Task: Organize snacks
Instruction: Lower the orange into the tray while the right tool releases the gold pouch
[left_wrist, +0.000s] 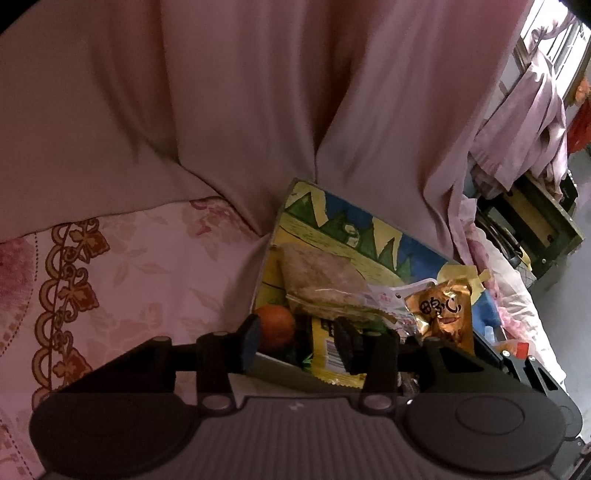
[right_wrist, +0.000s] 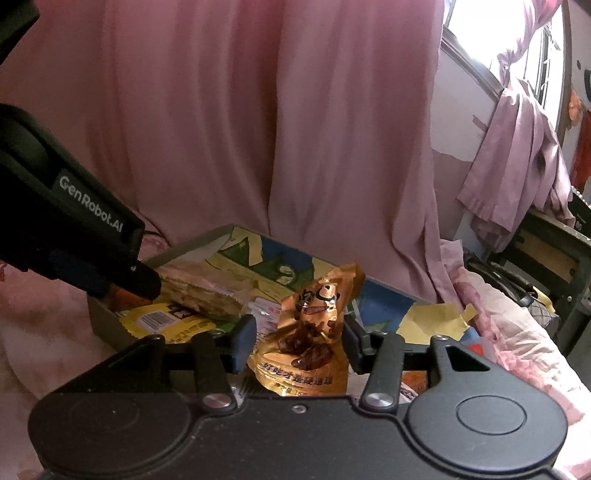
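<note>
A shallow box (left_wrist: 354, 229) with a blue, green and yellow drawn lining lies on the bed and holds snacks; it also shows in the right wrist view (right_wrist: 207, 242). Inside are a clear pack of brown cake (left_wrist: 325, 277), an orange fruit (left_wrist: 277, 326), a yellow wrapper (left_wrist: 328, 354) and a gold pouch (left_wrist: 447, 314). My left gripper (left_wrist: 297, 343) is open over the box's near-left corner, around the orange and yellow wrapper. My right gripper (right_wrist: 299, 343) is open, with the gold pouch (right_wrist: 314, 332) standing between its fingers. The left gripper's body (right_wrist: 74, 229) shows at the left.
A pink curtain (left_wrist: 258, 110) hangs right behind the box. The bed has a pink floral sheet (left_wrist: 147, 277). To the right are a dark wooden desk (right_wrist: 546, 254), draped lilac cloth (right_wrist: 517, 166) and a bright window (right_wrist: 480, 33).
</note>
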